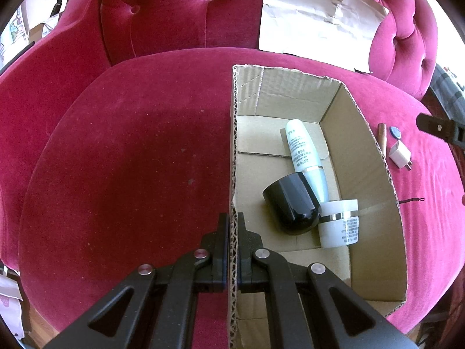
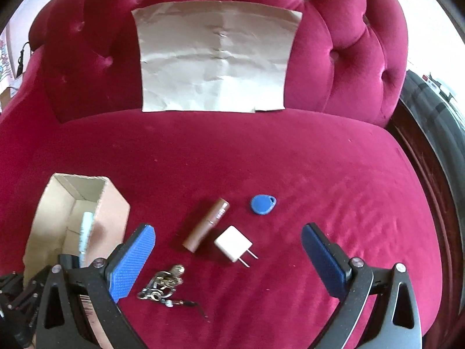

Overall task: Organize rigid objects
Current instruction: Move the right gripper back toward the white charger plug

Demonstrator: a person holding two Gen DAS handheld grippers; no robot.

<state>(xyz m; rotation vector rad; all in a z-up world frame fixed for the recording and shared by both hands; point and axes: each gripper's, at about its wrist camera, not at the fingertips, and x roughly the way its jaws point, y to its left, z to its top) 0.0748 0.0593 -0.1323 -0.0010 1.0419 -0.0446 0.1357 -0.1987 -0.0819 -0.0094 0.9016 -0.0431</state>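
My left gripper (image 1: 231, 221) is shut on the left wall of an open cardboard box (image 1: 233, 145) on the red velvet seat. Inside lie a pale blue tube (image 1: 305, 157), a black cup on its side (image 1: 292, 208) and a white jar (image 1: 340, 224). My right gripper (image 2: 228, 250) is open, low over the seat. Between its blue pads (image 2: 132, 258) lie a brown lipstick tube (image 2: 207, 225) and a white plug adapter (image 2: 234, 244). A blue key fob (image 2: 263, 203) lies just beyond. A key ring (image 2: 164, 286) lies near the left finger. The box (image 2: 110, 212) is at the left.
A creased sheet of brown paper (image 2: 216, 61) leans on the tufted backrest (image 2: 348, 43). The adapter (image 1: 400, 154), lipstick (image 1: 382, 136) and fob (image 1: 394, 132) also show right of the box in the left wrist view. The seat's curved front edge is near.
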